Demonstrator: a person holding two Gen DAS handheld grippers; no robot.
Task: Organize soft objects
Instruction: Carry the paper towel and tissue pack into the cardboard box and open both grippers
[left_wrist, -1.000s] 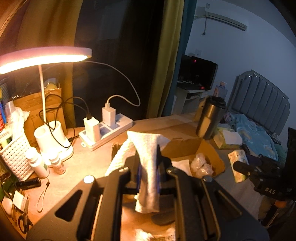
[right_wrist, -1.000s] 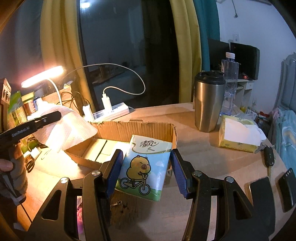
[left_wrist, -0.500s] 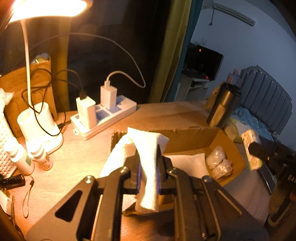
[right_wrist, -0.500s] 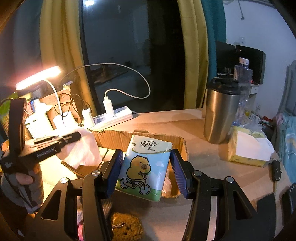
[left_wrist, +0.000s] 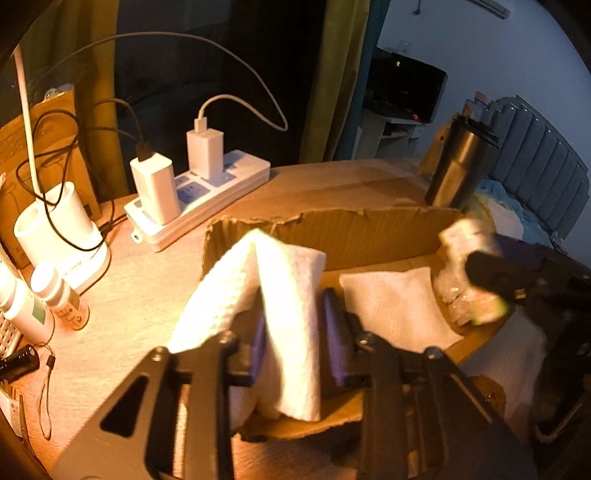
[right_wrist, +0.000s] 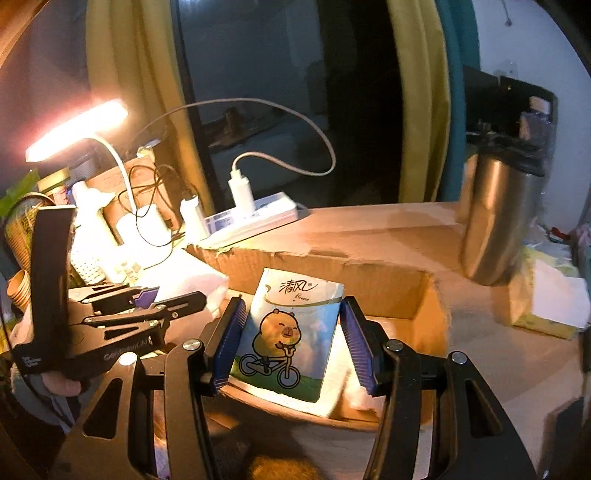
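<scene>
My left gripper (left_wrist: 297, 338) has opened; a folded white paper towel (left_wrist: 280, 295) hangs loosely between its blue pads over the near left corner of the cardboard box (left_wrist: 354, 225). My right gripper (right_wrist: 291, 347) is opening around a tissue pack with a cartoon capybara (right_wrist: 291, 332), held over the box (right_wrist: 317, 266). The right gripper's pads stand slightly off the pack's right side. The right gripper and pack show blurred in the left wrist view (left_wrist: 476, 269). A white tissue sheet (left_wrist: 395, 302) lies on the box floor.
A white power strip with chargers (left_wrist: 199, 188) and a desk lamp base (left_wrist: 55, 229) stand behind the box on the left. A steel tumbler (right_wrist: 498, 218) and a yellow tissue box (right_wrist: 546, 295) stand on the right. Small bottles (left_wrist: 55, 299) stand at the far left.
Both grippers moved down over the box. The left gripper's jaws have spread off the towel, and the right gripper's jaws have widened around the tissue pack.
</scene>
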